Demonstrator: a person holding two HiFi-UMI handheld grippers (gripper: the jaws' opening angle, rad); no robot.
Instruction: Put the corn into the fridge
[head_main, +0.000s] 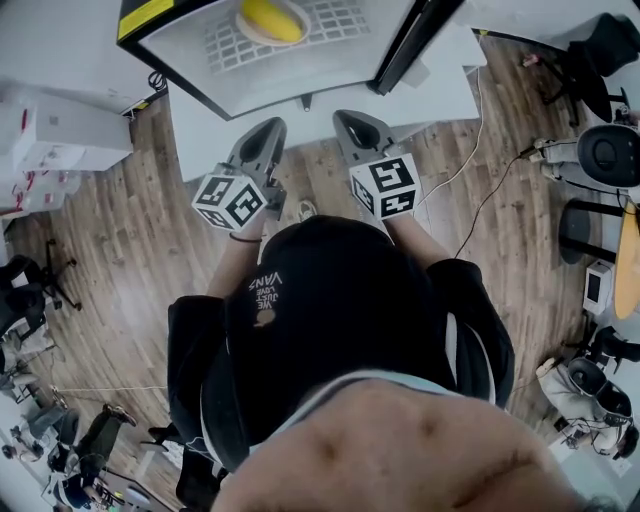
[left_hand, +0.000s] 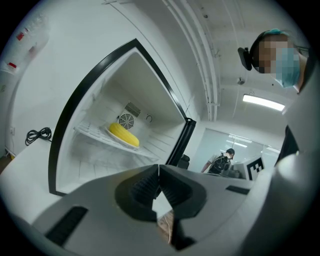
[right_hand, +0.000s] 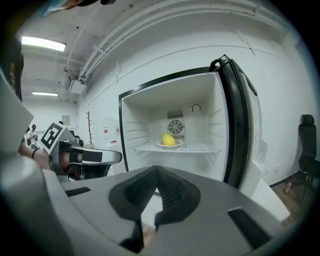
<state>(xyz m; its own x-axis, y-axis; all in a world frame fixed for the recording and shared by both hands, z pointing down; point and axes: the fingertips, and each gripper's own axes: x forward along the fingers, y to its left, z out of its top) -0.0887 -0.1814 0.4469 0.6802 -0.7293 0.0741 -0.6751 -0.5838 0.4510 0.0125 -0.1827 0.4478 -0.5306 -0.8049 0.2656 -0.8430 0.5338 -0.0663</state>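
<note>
While the left gripper (left_hand: 159, 171) and right gripper (right_hand: 156, 173) hold nothing, jaws pressed together, the corn (head_main: 272, 20) lies flat on a plate (head_main: 249, 37) on the fridge (right_hand: 224, 125) shelf (right_hand: 200, 148), lengthwise across it.

Right gripper (right_hand: 156, 180) facing the open fridge (right_hand: 131, 130)
I see my fingers (right_hand: 172, 192) pressed together on nothing. Corn (right_hand: 169, 139) lies on a plate (right_hand: 159, 145) on the shelf (right_hand: 202, 148), the door (right_hand: 240, 120) stands open at right, and the left gripper (right_hand: 112, 156) juts in from the left.
</note>
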